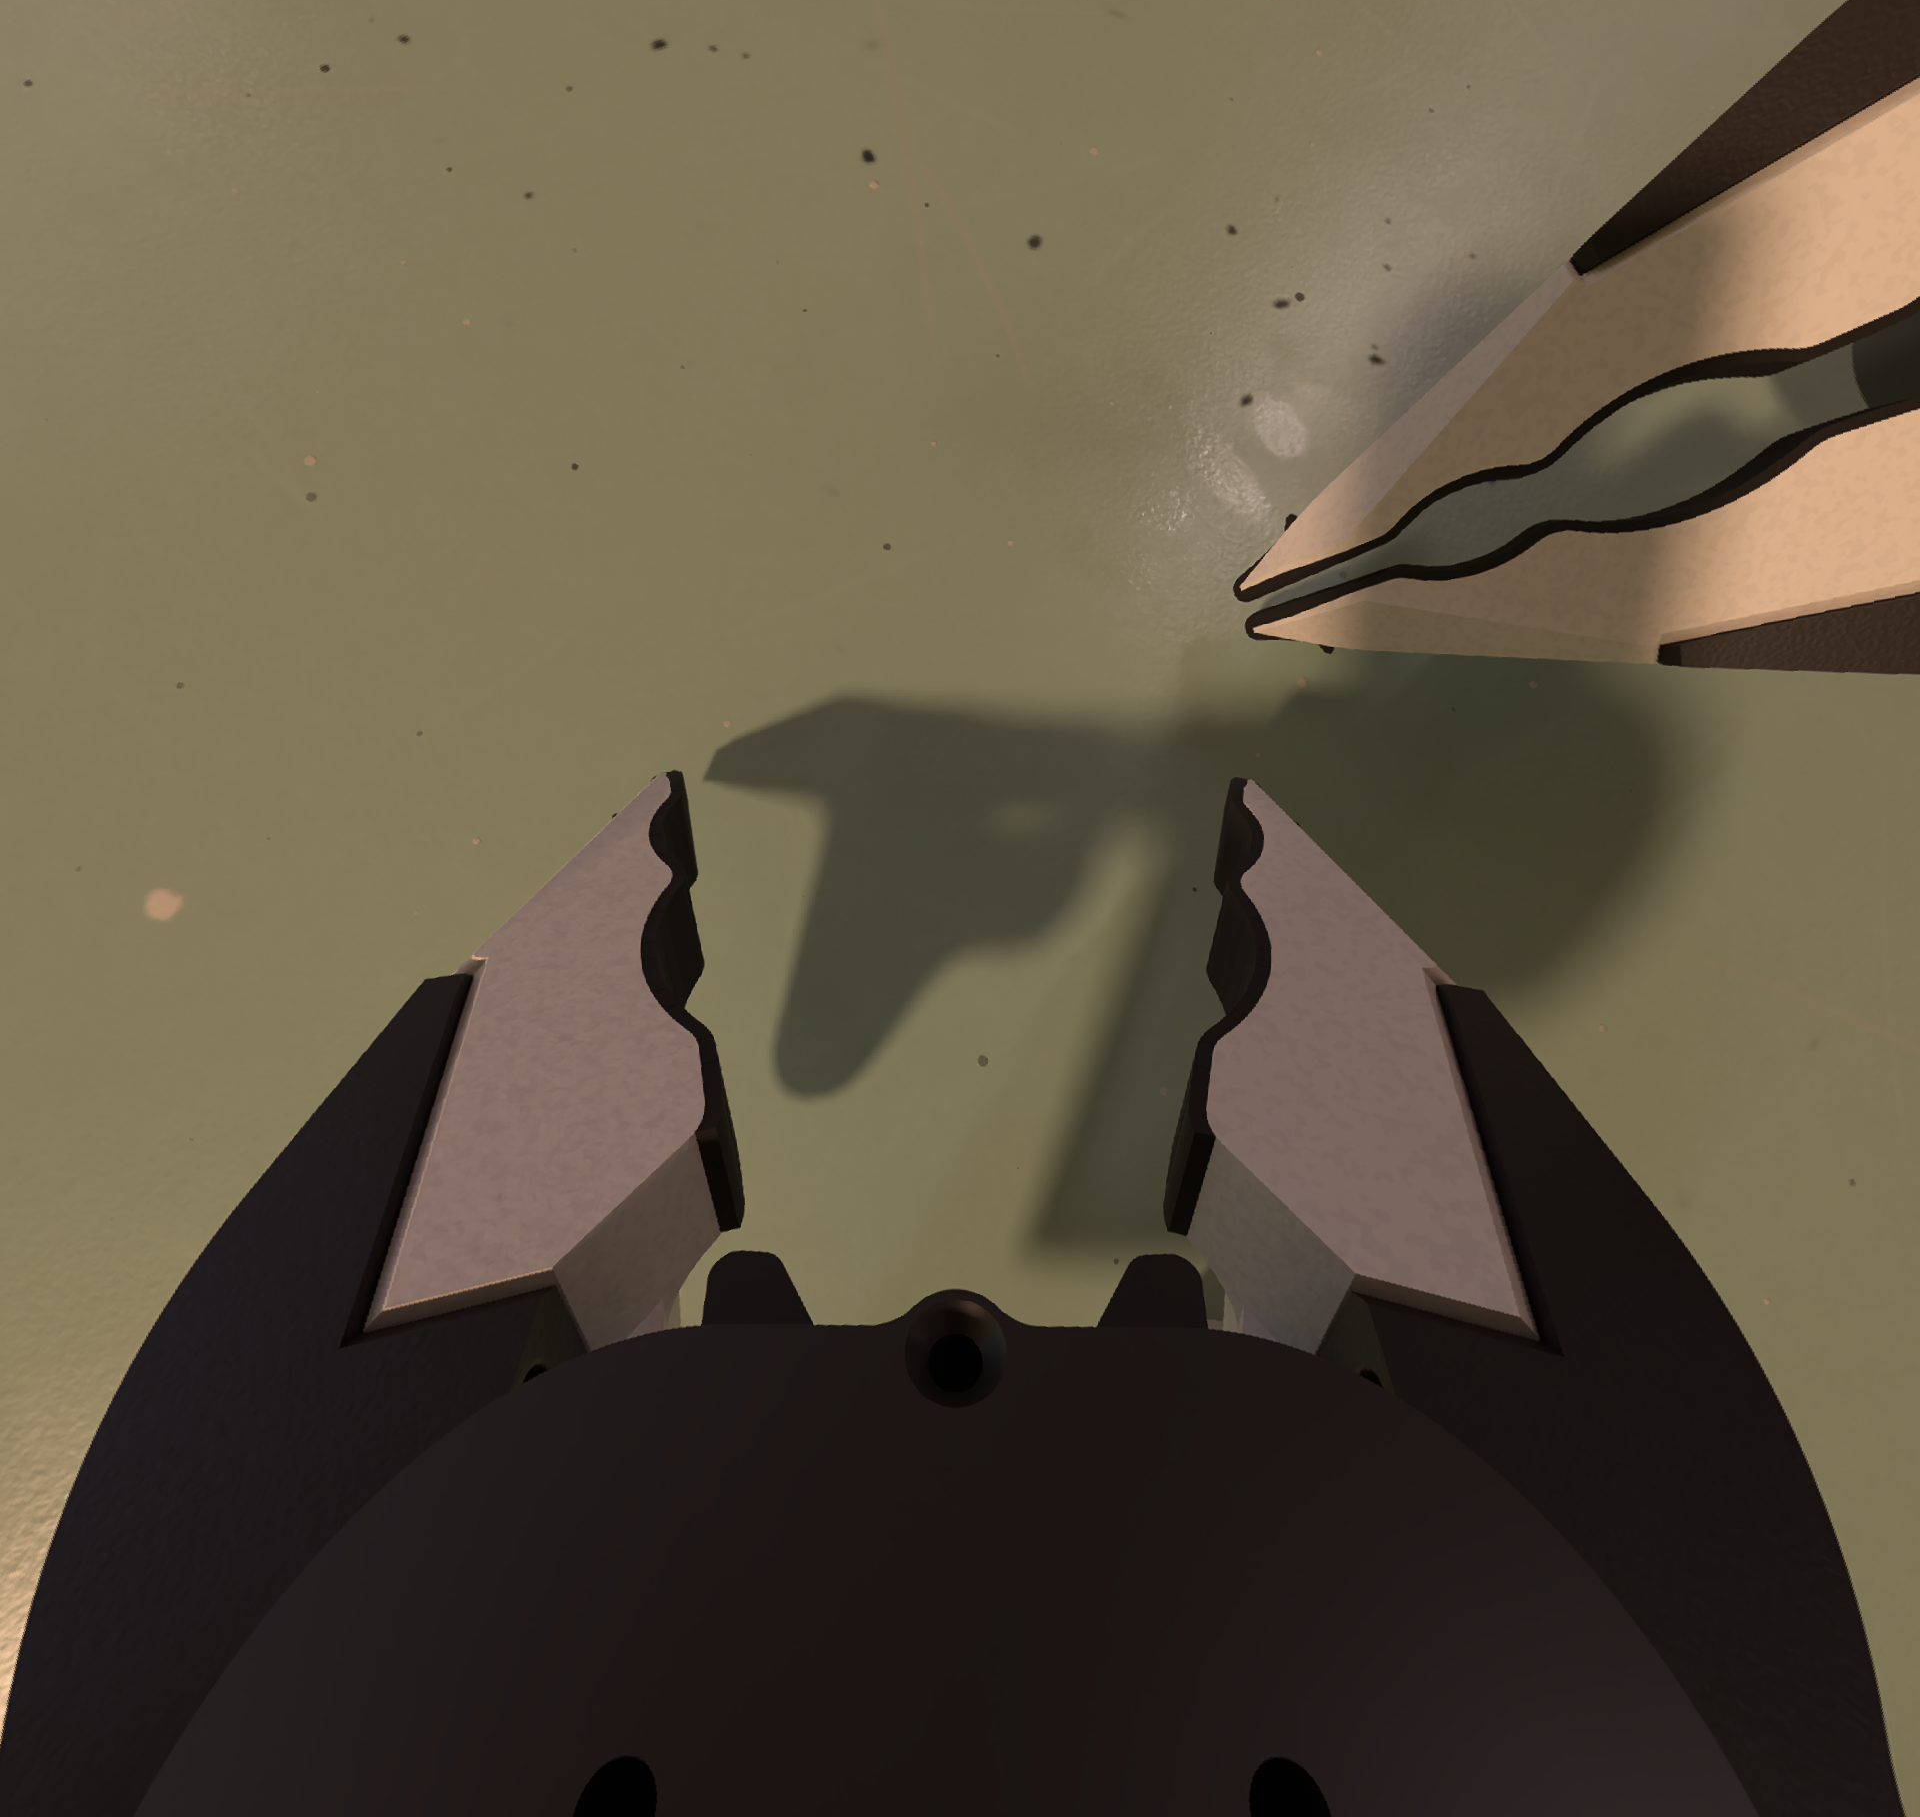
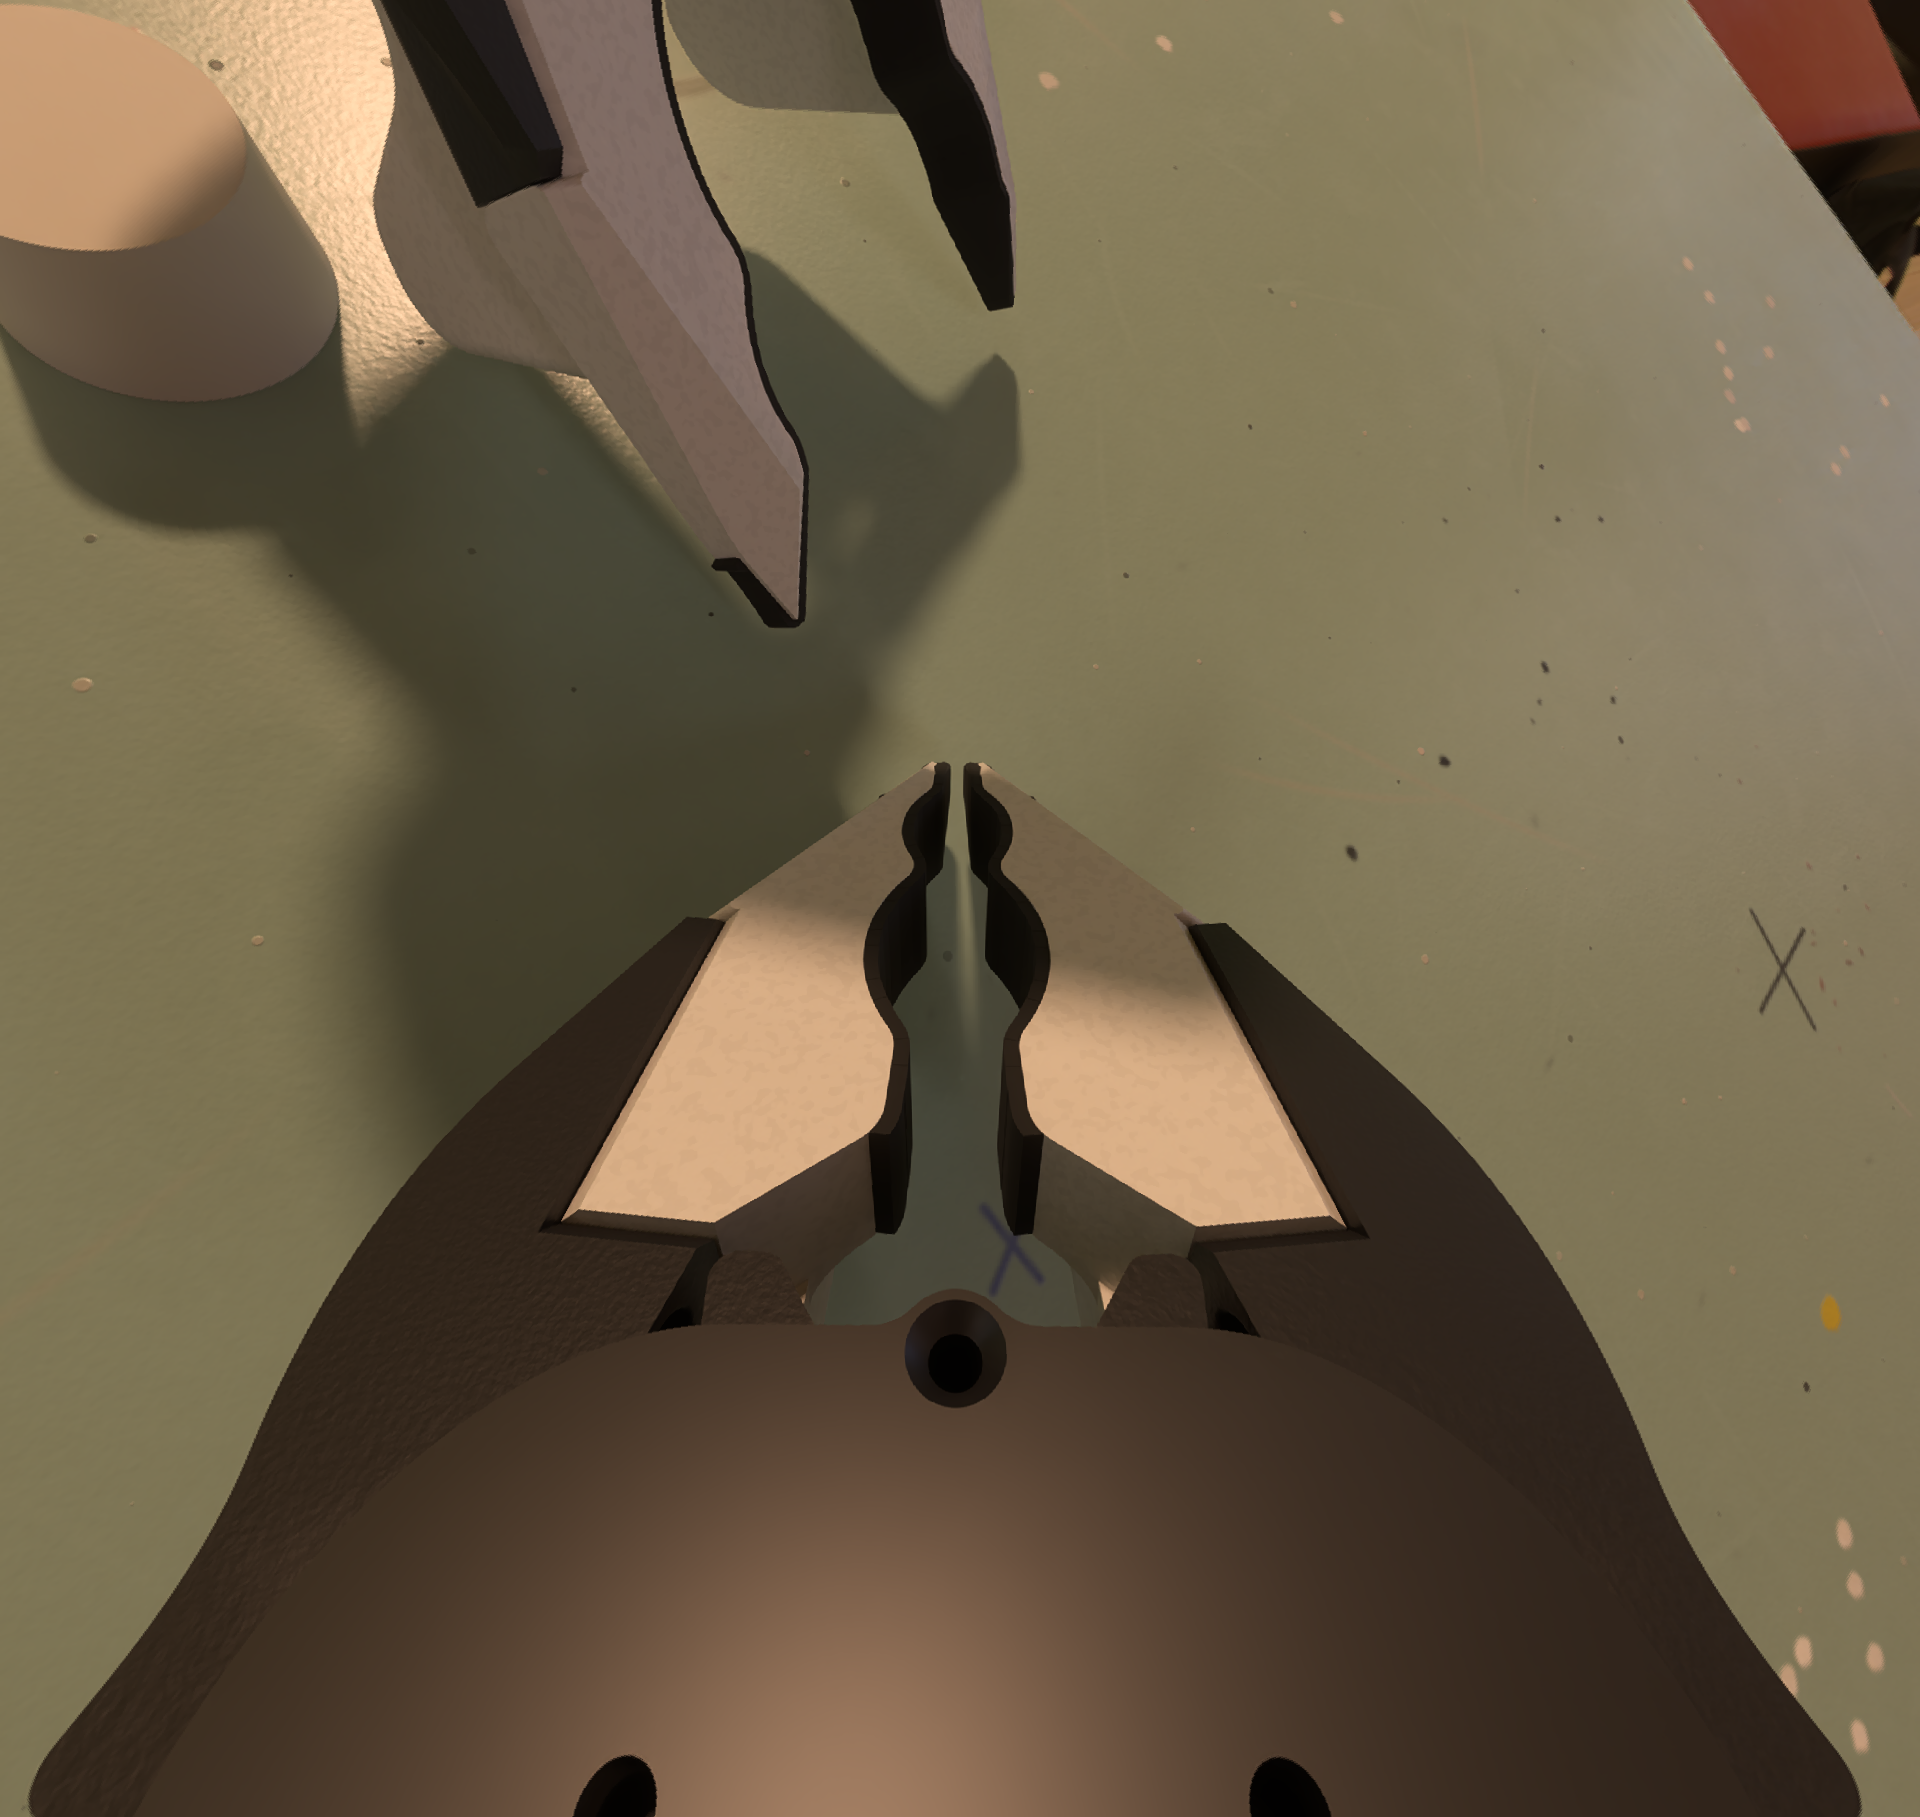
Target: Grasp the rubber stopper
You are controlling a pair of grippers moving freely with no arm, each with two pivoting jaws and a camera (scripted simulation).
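1. Left tongs (image 1: pixel 956 780), lower centre of the left wrist view: pale fingers on a black body, spread wide, nothing between them; only the green table (image 1: pixel 520 417) and a dark shadow showed in the gap.
2. Right tongs (image 2: pixel 957 765), lower centre of the right wrist view: jaws drawn almost together, a thin slit left at the tips, holding nothing. Table surface and a pencilled cross (image 2: pixel 1010 1263) showed through the scalloped gap nearer the body.
3. Table, speckled olive green, filling both views; a second cross mark (image 2: pixel 1783 969) lay at the right edge of the right wrist view.
4. Right tongs (image 1: pixel 1247 604) as seen in the left wrist view: entering from the upper right, tips nearly touching, up and to the right of the left tongs and apart from them.
5. Left tongs (image 2: pixel 894 458) as seen in the right wrist view: coming down from the top centre, fingers wide apart, tips ahead of the right tongs.
6. Rubber stopper (image 2: pixel 145 209), pale tan, round with a flat top, standing on the table at the upper left of the right wrist view, just left of the left tongs, gripped by neither. Not visible in the left wrist view.
7. Red-brown object (image 2: pixel 1787 11), upper right corner, beyond the table edge; kind could not be told.
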